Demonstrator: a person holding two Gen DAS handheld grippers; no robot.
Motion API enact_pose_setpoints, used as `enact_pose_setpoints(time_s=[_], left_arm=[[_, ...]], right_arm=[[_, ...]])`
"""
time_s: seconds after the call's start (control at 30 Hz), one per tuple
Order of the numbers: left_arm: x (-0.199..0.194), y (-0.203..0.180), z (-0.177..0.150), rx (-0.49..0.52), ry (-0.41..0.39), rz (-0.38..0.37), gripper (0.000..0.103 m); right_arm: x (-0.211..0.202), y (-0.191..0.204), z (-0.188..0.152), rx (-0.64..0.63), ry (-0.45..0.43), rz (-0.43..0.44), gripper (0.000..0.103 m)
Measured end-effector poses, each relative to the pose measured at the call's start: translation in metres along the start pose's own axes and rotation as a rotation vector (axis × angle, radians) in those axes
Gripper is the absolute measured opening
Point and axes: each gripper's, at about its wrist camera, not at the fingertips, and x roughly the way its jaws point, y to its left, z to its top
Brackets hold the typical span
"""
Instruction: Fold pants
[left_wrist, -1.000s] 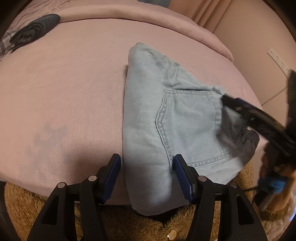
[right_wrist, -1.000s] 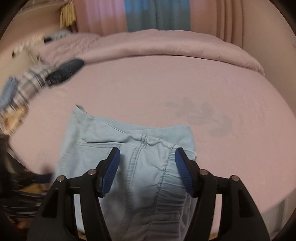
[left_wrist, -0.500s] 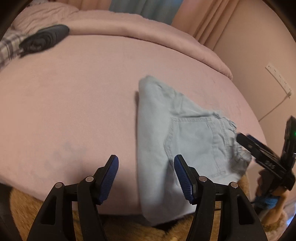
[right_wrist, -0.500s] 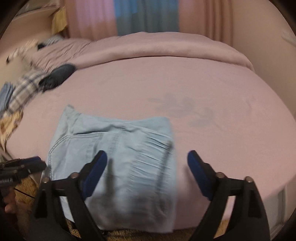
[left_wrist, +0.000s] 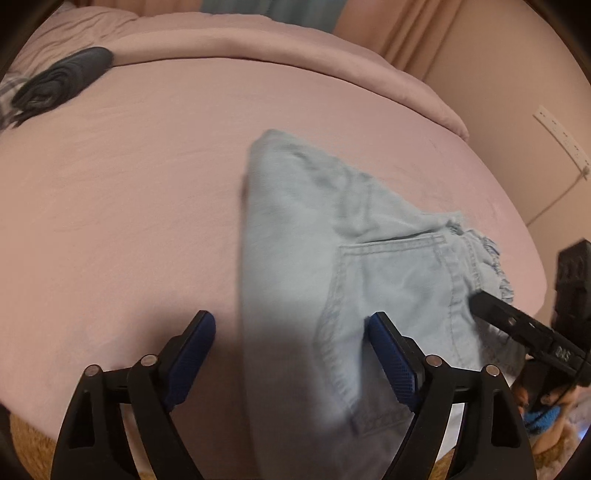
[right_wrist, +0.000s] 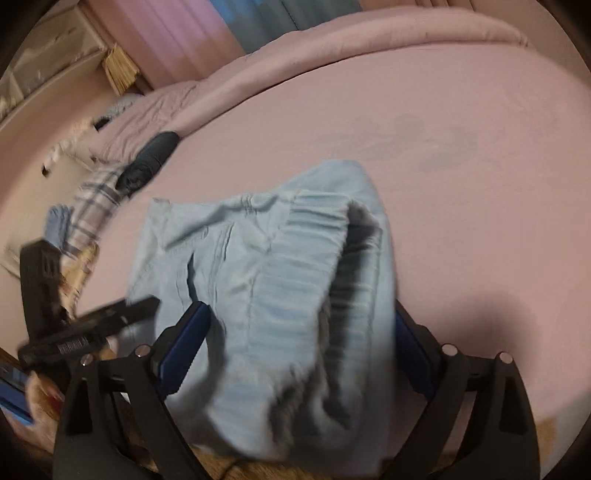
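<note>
Tools (left_wrist: 291, 354) opening over pants (left_wrist: 332, 258)

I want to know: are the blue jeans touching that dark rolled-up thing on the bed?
Apart. Left wrist view: pink sheet lies bare between jeans and dark rolled garment.

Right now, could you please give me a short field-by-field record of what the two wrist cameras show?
surface: pink bed
garment: light blue pants, folded, at the bed's near edge, back pocket up
left tongs: opening, astride the pants' left edge, pads clear
right tongs: opening, waistband between them
other items: dark rolled garment at the far side
</note>
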Motion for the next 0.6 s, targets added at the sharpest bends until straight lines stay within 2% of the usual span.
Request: enact_pose_setpoints(time_s=[0.03, 0.07, 0.1, 0.13, 0.17, 0.3, 0.4, 0.5, 0.6], left_arm=[[0.001, -0.002, 0.001, -0.004, 0.005, -0.012, 0.076], [0.002, -0.004, 0.002, -0.010, 0.012, -0.036, 0.061], [0.002, -0.005, 0.002, -0.013, 0.019, -0.043, 0.055], [0.001, -0.007, 0.002, -0.011, 0.016, -0.035, 0.053], [-0.001, -0.008, 0.001, -0.012, 0.011, -0.041, 0.043], [-0.018, -0.004, 0.001, -0.039, -0.013, -0.069, 0.026], [-0.044, -0.009, 0.010, -0.017, -0.068, -0.104, 0.025], [-0.077, -0.013, 0.024, 0.022, -0.164, -0.077, 0.025], [-0.098, -0.002, 0.042, 0.004, -0.231, -0.069, 0.025]], right_arm=[[0.002, 0.001, 0.002, 0.004, 0.000, 0.004, 0.093], [0.004, 0.003, 0.003, 0.004, 0.003, 0.001, 0.088], [0.003, 0.004, 0.001, 0.001, 0.001, -0.003, 0.083], [0.002, 0.007, 0.001, -0.003, -0.001, -0.002, 0.074], [0.000, 0.009, -0.002, -0.006, -0.007, 0.004, 0.063], [-0.015, 0.022, -0.005, -0.010, -0.048, -0.003, 0.045], [-0.034, 0.048, 0.007, -0.082, -0.104, 0.022, 0.039], [-0.046, 0.075, 0.026, -0.143, -0.159, 0.057, 0.039], [-0.049, 0.091, 0.049, -0.172, -0.200, 0.093, 0.039]])
